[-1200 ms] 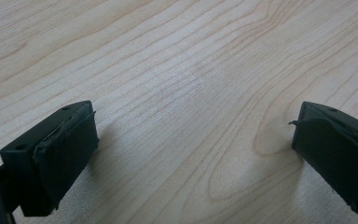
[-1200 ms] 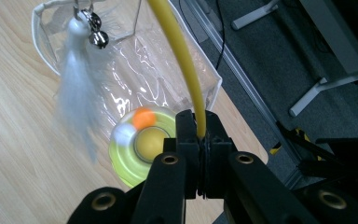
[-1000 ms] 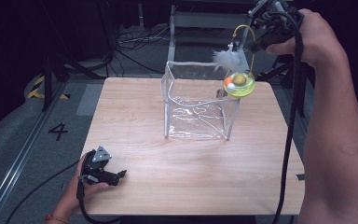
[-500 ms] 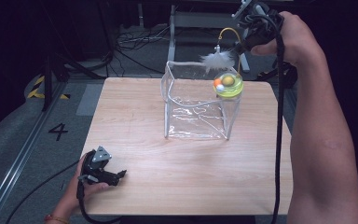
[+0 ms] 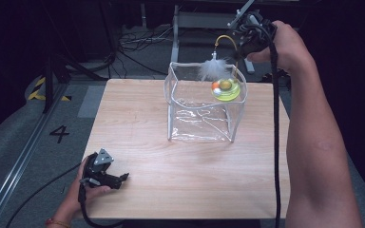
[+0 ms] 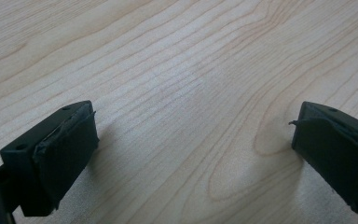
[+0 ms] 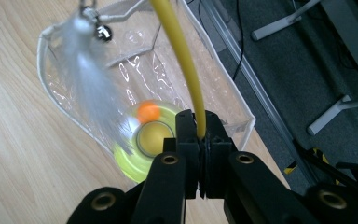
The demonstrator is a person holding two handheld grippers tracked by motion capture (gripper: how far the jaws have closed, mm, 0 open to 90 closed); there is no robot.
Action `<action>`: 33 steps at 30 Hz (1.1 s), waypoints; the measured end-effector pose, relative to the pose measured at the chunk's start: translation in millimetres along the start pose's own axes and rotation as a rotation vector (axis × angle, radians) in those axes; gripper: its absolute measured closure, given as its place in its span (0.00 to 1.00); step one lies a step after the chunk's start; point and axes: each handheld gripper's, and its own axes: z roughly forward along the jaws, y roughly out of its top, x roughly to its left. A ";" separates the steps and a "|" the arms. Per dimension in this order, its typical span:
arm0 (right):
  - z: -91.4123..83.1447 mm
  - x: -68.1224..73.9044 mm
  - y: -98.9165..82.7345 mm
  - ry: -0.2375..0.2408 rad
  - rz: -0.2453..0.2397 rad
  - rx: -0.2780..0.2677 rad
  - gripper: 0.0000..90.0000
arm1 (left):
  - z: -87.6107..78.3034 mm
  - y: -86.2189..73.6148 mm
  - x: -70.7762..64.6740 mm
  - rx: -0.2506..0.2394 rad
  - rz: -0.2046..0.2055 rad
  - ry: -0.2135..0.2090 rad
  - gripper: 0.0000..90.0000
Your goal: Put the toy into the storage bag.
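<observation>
A cat toy hangs from my right gripper (image 5: 241, 46), whose jaws are shut on its curved yellow stem (image 7: 179, 60). The toy's yellow-green disc (image 5: 225, 89) carries an orange ball and hangs at the mouth of a clear plastic container (image 5: 202, 118), by its far right corner. A white feather (image 5: 214, 70) with a small bell (image 7: 103, 31) dangles from the stem's other end over the opening. In the right gripper view the disc (image 7: 144, 140) is blurred below the jaws. My left gripper (image 5: 121, 178) rests open on the table's near left, with bare wood between its pads (image 6: 70, 149).
The wooden table (image 5: 138, 118) has bare board around the container. Off its far and right edges lie grey floor, cables (image 5: 138, 45) and metal stand legs (image 7: 289, 23). A rail and a "4" marking (image 5: 59, 134) are on the floor to the left.
My right hand has carried the toy leftward and down, from beyond the container's right rim to over its opening. The left gripper has stayed where it was.
</observation>
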 end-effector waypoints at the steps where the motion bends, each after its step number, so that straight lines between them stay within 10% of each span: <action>1: 0.0 0.0 0.0 0.000 0.000 0.000 0.98 | 0.0 0.0 0.0 0.000 0.000 0.000 0.01; 33: 93.3 16.8 -51.6 0.131 -0.018 0.110 0.98 | 0.1 0.0 0.3 -0.001 0.005 0.003 0.01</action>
